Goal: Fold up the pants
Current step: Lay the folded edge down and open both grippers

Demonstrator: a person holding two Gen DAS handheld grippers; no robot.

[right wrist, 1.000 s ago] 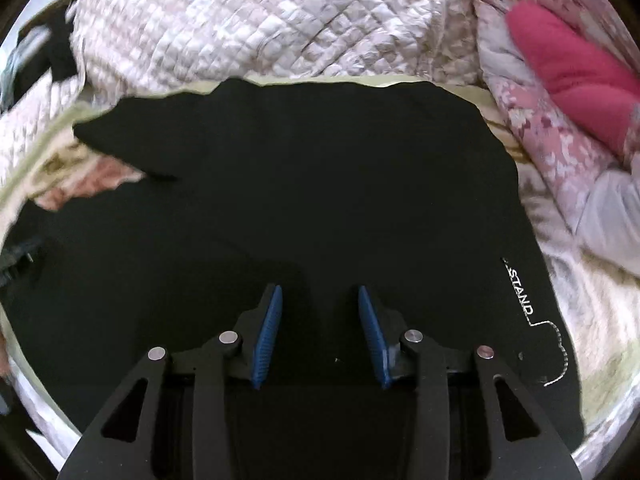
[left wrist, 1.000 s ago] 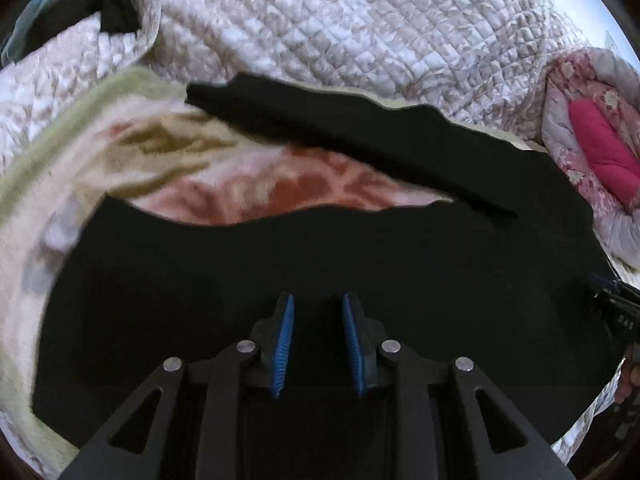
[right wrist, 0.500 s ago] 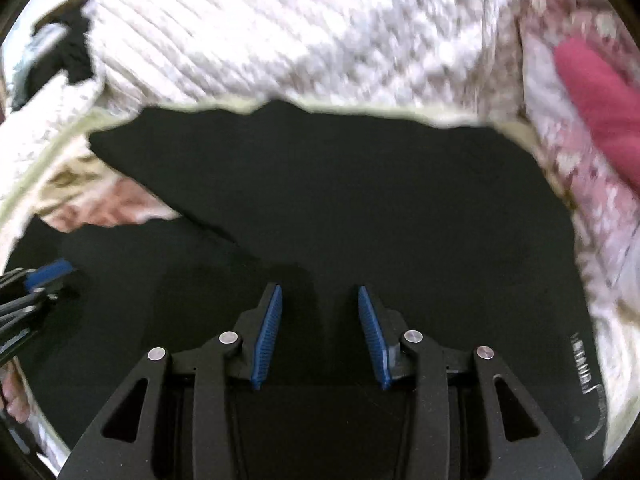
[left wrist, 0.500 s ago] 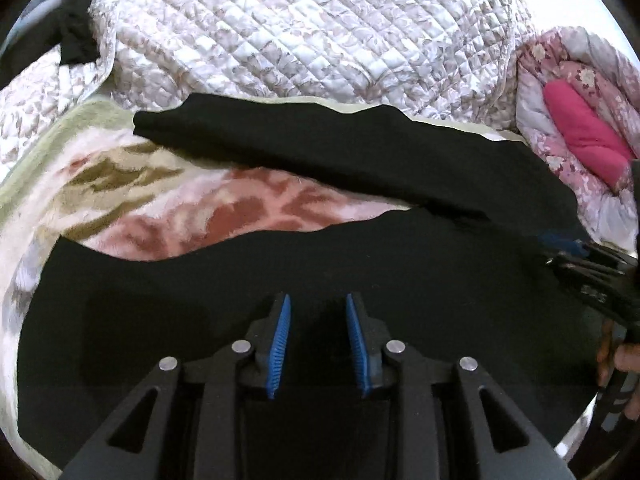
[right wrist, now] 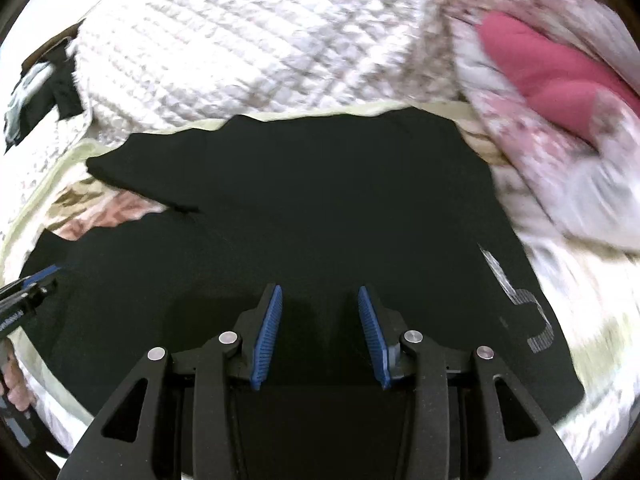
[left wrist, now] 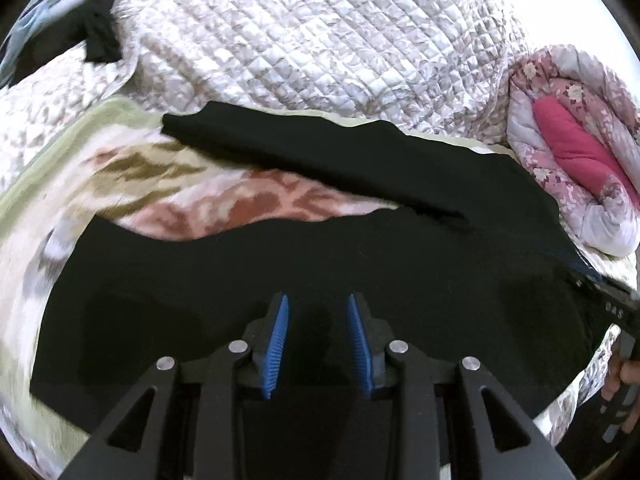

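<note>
Black pants (left wrist: pixel 360 256) lie spread on a patterned blanket, both legs running left with a gap of blanket between them. In the right wrist view the pants (right wrist: pixel 328 208) fill the middle, with a white logo (right wrist: pixel 520 300) near the right edge. My left gripper (left wrist: pixel 318 332) is open and empty just above the near leg. My right gripper (right wrist: pixel 320 328) is open and empty above the waist part. The right gripper also shows at the right edge of the left wrist view (left wrist: pixel 600 300); the left gripper shows at the left edge of the right wrist view (right wrist: pixel 24 292).
A floral blanket (left wrist: pixel 180 184) lies under the pants. A white quilted cover (left wrist: pixel 320 40) is heaped behind. A pink flowered quilt roll (left wrist: pixel 572 168) sits at the right. A dark garment (left wrist: pixel 96 36) lies at the far left.
Both grippers have shifted slightly over the pants and stay open. The left view swung a little to the left and the right view is blurred by movement. The pants lie as before.
</note>
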